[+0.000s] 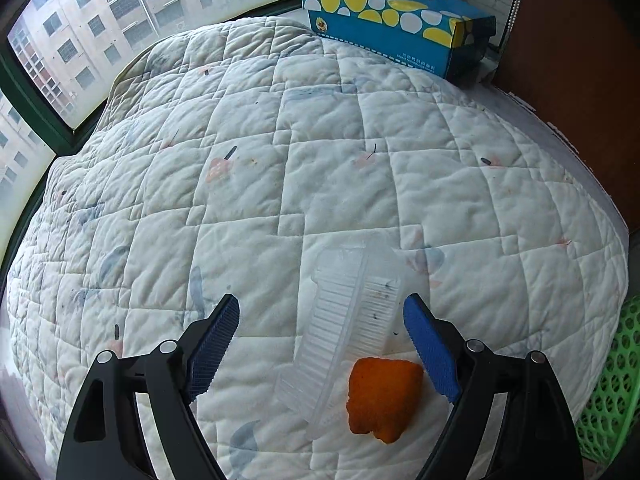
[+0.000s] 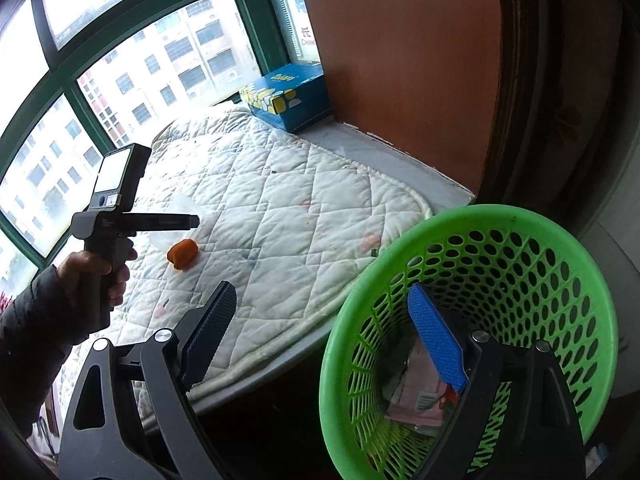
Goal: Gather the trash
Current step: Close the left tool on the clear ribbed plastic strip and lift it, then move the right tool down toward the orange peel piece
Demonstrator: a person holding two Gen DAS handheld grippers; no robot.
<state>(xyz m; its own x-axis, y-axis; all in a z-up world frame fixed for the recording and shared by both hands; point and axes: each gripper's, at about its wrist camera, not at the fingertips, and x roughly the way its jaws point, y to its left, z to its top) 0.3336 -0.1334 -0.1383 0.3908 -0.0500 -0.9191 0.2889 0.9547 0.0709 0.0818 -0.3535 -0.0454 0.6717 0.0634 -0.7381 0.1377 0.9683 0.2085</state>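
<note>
Both grippers gaped wide and empty over the quilt and basket

The left gripper (image 1: 322,334) straddled a clear ribbed plastic tray (image 1: 348,328), hard to make out against the white quilt (image 1: 248,184), with an orange chunk (image 1: 382,398) touching its lower end. At lower right, the right gripper (image 2: 324,326) hung above the green basket (image 2: 532,240); one finger partly hid pink packaging (image 2: 416,400) inside

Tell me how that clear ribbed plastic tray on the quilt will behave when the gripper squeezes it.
The clear plastic tray looks thin-walled and empty, so probably very light and apt to crumple. Lying on the soft quilt, it may skid before the open left gripper bites.
</note>
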